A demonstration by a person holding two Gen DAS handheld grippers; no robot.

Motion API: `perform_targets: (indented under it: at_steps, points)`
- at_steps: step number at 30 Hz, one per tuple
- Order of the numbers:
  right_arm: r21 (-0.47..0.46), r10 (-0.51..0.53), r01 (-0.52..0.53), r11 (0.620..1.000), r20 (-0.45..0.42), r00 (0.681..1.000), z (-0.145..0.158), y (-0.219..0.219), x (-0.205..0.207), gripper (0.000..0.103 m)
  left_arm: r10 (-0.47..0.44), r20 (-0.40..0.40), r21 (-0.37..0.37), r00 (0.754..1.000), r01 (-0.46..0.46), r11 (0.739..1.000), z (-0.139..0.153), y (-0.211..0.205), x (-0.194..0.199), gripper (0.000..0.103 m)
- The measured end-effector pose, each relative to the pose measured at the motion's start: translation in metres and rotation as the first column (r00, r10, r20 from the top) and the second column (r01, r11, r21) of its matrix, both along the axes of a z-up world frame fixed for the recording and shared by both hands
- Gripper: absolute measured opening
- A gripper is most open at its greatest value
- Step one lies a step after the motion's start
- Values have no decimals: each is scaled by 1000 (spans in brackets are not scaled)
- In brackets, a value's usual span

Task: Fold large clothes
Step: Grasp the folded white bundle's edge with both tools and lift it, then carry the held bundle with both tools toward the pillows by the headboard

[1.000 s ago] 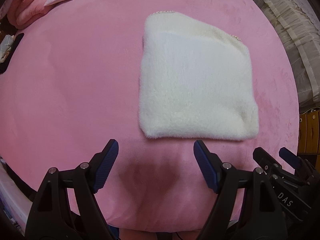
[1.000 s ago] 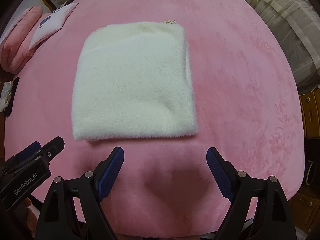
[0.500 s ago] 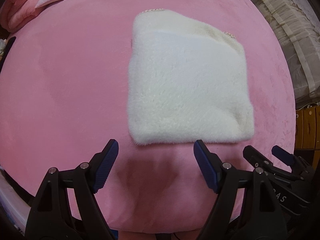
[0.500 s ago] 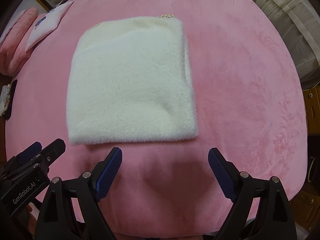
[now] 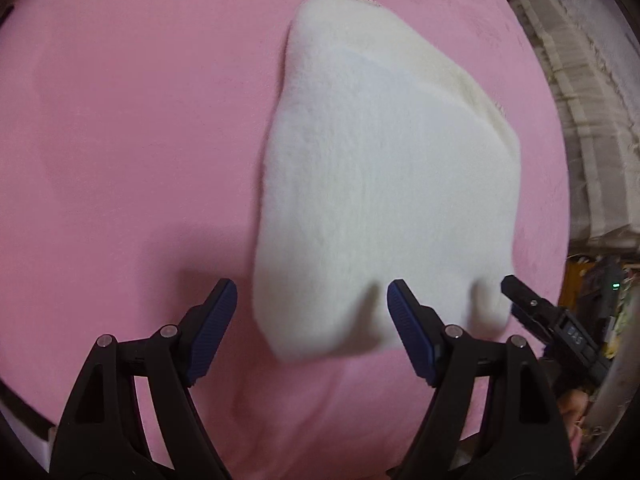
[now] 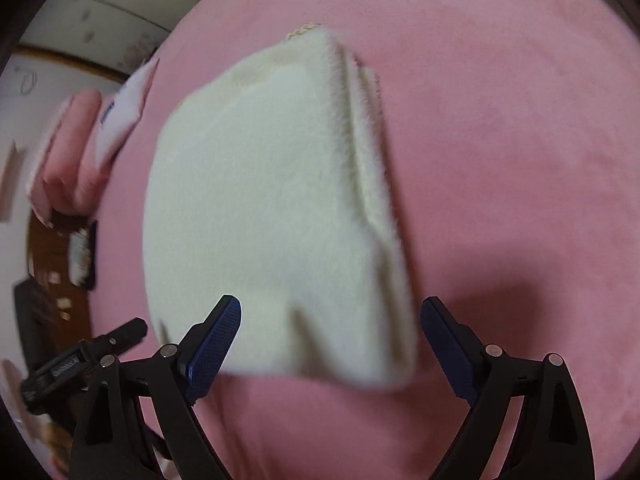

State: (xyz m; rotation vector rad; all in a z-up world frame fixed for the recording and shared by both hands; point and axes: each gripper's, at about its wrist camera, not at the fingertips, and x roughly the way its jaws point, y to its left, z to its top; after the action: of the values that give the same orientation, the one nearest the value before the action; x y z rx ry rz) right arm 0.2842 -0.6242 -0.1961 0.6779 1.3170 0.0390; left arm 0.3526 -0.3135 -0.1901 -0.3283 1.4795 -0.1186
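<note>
A folded white fluffy garment lies on the pink bed cover. In the left wrist view my left gripper is open, its near-left corner of the fold lying between the blue fingertips. In the right wrist view the garment shows stacked layers along its right edge. My right gripper is open with the fold's near edge between its fingertips. Each gripper also shows at the edge of the other's view, the right one and the left one. Both views are blurred.
Pink and white pillows lie at the bed's far left. A cream lace curtain hangs to the right of the bed. Dark furniture stands off the left side.
Both grippers have moved forward and down towards the folded garment. Its near edge now lies between the fingertips of both; before it was a little ahead of them. Both stay open.
</note>
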Motion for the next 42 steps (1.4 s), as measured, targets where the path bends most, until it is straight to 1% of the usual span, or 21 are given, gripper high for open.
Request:
perform_targets:
  at_steps: [3, 5, 6, 8, 10, 13, 17, 18, 20, 22, 23, 25, 26, 27, 29, 30, 33, 35, 37, 39, 42]
  points:
    - [71, 8, -10, 997, 30, 1000, -21, -14, 21, 92, -2, 1, -57, 1000, 3, 998, -13, 5, 16, 75]
    - [133, 4, -12, 991, 59, 998, -31, -20, 33, 89, -14, 8, -81, 1000, 14, 997, -22, 5, 28, 75]
    - [179, -3, -11, 984, 76, 997, -38, -23, 41, 86, -15, 10, -102, 1000, 16, 995, -26, 6, 32, 75]
    - [229, -24, 4, 973, 83, 996, -49, -27, 53, 85, -7, 11, -129, 1000, 9, 992, -33, 6, 40, 75]
    - [254, -35, 16, 967, 72, 997, -61, -31, 65, 83, -19, 8, -131, 1000, 20, 991, -38, 6, 48, 76]
    - [329, -30, 7, 944, 65, 997, -78, -32, 82, 83, -35, 15, -155, 999, 37, 987, -46, 8, 55, 80]
    - [345, 2, -25, 938, 67, 998, -86, -26, 98, 83, -36, 26, -204, 999, 41, 978, -65, 12, 69, 86]
    - [341, 4, -28, 940, 68, 998, -86, -25, 100, 81, -28, 27, -216, 999, 33, 976, -73, 15, 74, 87]
    - [327, 9, -35, 944, 82, 997, -85, -24, 104, 74, -15, 49, -220, 999, 25, 975, -75, 15, 73, 86]
    - [316, -4, -29, 948, 103, 995, -82, -22, 104, 64, -7, 87, -205, 996, 25, 978, -72, 15, 68, 76]
    - [311, -6, -31, 950, 117, 993, -80, -21, 102, 60, 2, 111, -196, 994, 20, 980, -69, 14, 66, 74]
    - [287, 6, -48, 957, 146, 989, -69, -16, 95, 47, 19, 169, -168, 985, 10, 986, -61, 12, 56, 67]
    - [273, 9, -52, 961, 157, 988, -64, -13, 95, 45, 24, 195, -155, 980, 7, 988, -56, 10, 51, 65]
    - [257, 6, -49, 965, 164, 986, -60, -10, 93, 43, 26, 240, -133, 970, 6, 991, -49, 8, 43, 61]
    - [216, 4, -42, 975, 174, 985, -48, -1, 90, 41, 39, 311, -120, 949, -1, 993, -37, 8, 30, 57]
    - [179, 18, -52, 982, 186, 982, -39, 6, 89, 40, 61, 349, -131, 935, -16, 991, -31, 11, 20, 56]
    - [61, 105, -122, 991, 233, 967, -6, 33, 85, 39, 118, 381, -174, 917, -55, 983, -18, 29, -2, 55]
    - [22, 139, -149, 989, 248, 959, 10, 51, 84, 39, 150, 392, -182, 908, -83, 980, -9, 43, -16, 55]
    - [-3, 180, -186, 983, 258, 949, 31, 81, 81, 38, 180, 400, -197, 899, -108, 974, 0, 63, -31, 55]
    - [-29, 214, -214, 976, 270, 939, 49, 112, 77, 38, 208, 410, -208, 888, -131, 969, 11, 97, -46, 55]
    - [-50, 251, -248, 967, 307, 918, 68, 166, 74, 38, 226, 450, -190, 864, -155, 970, 35, 151, -65, 55]
